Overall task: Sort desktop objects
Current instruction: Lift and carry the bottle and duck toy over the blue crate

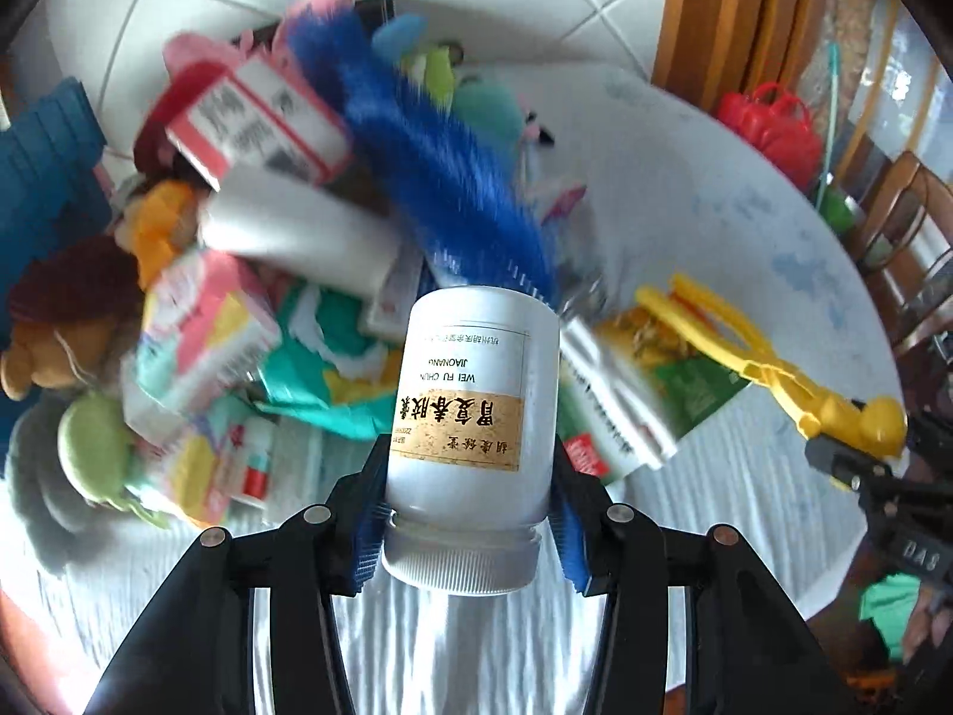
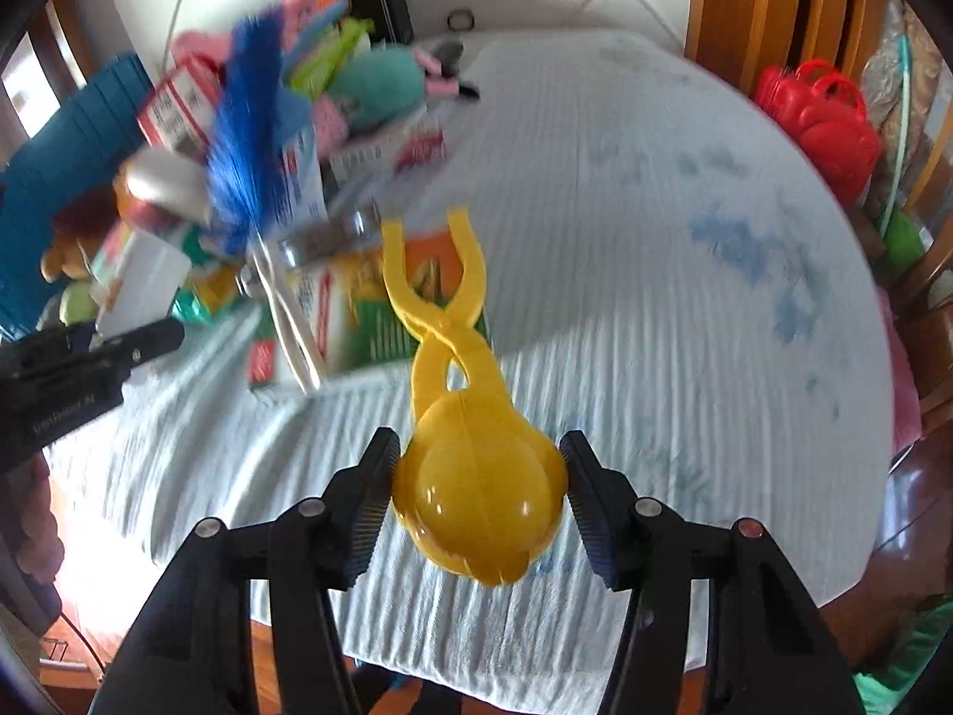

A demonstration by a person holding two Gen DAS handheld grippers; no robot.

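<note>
White bottle point(image 1: 470, 399) clamped in left gripper point(image 1: 470, 527), clutter pile point(image 1: 238, 238) behind, bare cloth point(image 1: 715, 208) rightward

One white bottle point(image 1: 470, 393), one yellow clamp point(image 2: 470, 453)

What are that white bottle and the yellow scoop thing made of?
The white bottle looks like matte plastic, with a ribbed, silvery cap and a gold paper label. The yellow scoop looks like glossy moulded plastic: bright highlights sit on its dome.

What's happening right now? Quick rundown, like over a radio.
Left gripper shut on white bottle, cap toward camera. Right gripper pinching yellow scoop tongs by the ball end. Clutter pile beyond on tablecloth; nothing blocking.
</note>
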